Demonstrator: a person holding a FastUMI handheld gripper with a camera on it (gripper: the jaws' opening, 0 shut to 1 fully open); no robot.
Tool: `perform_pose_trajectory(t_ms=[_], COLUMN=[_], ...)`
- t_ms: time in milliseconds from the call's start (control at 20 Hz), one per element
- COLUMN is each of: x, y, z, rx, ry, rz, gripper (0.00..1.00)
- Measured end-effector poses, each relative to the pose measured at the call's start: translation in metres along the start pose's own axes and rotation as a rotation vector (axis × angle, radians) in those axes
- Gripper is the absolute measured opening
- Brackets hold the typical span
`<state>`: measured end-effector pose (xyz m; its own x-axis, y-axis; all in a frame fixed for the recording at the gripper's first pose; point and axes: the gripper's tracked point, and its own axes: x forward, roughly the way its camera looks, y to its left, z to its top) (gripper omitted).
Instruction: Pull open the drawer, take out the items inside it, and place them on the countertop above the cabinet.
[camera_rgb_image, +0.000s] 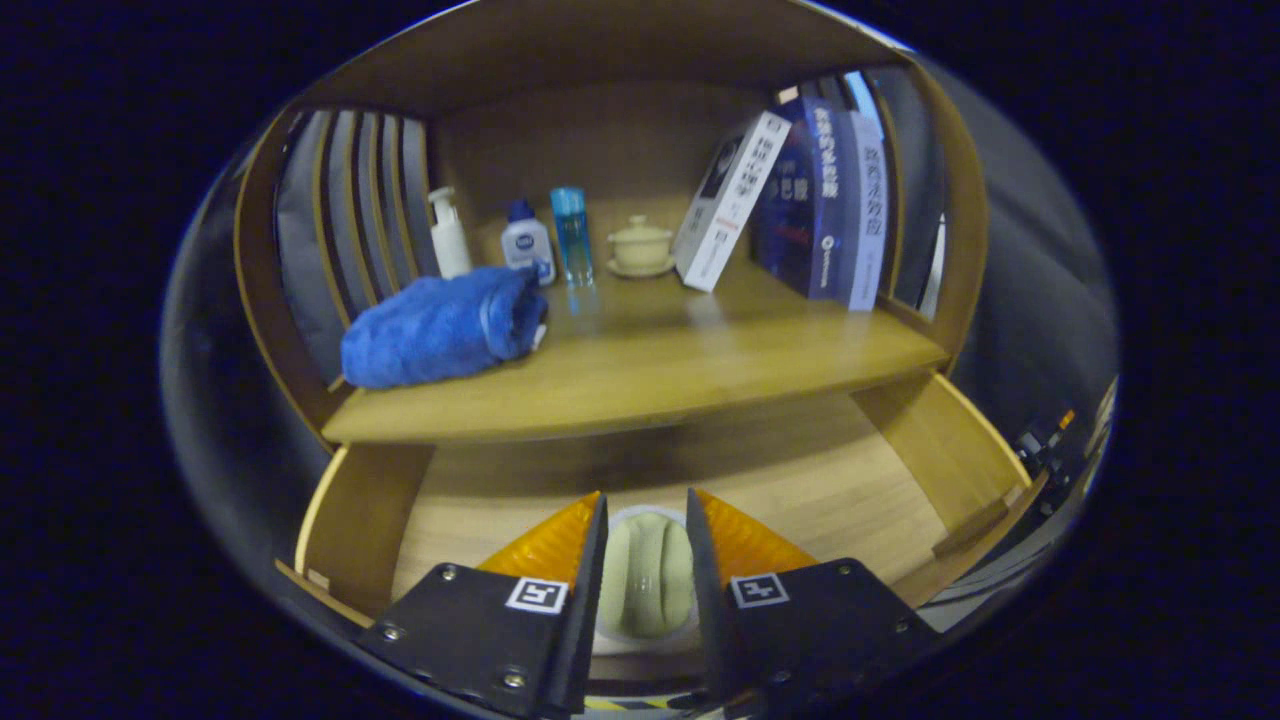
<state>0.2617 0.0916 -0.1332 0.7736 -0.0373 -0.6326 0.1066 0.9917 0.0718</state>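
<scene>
hand-held gripper (646, 520): fingers narrowed on either side of pale green rolled item (648, 575), contact unclear | item: inside open drawer (860, 490), below surface (700, 360) | surface: blue towel (440, 325), bottles (527, 240), lidded cup (640, 245), books (800, 200)

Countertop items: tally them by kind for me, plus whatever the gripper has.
Bottles: 3
Books: 3
Blue towel: 1
Lidded cup on saucer: 1
Pale green item between the gripper fingers, over the open drawer: 1
Total: 9
</scene>
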Motion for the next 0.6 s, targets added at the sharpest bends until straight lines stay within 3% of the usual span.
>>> perform_pose_trajectory(t_ms=[250,450,600], x=[0.018,0.024,0.028], y=[-0.005,-0.005,-0.004], z=[-0.032,-0.041,-0.044], rx=[-0.023,-0.036,-0.053], ry=[0.162,0.19,0.202], rz=[-0.059,-0.07,-0.058], gripper=[0.45,0.45,0.28])
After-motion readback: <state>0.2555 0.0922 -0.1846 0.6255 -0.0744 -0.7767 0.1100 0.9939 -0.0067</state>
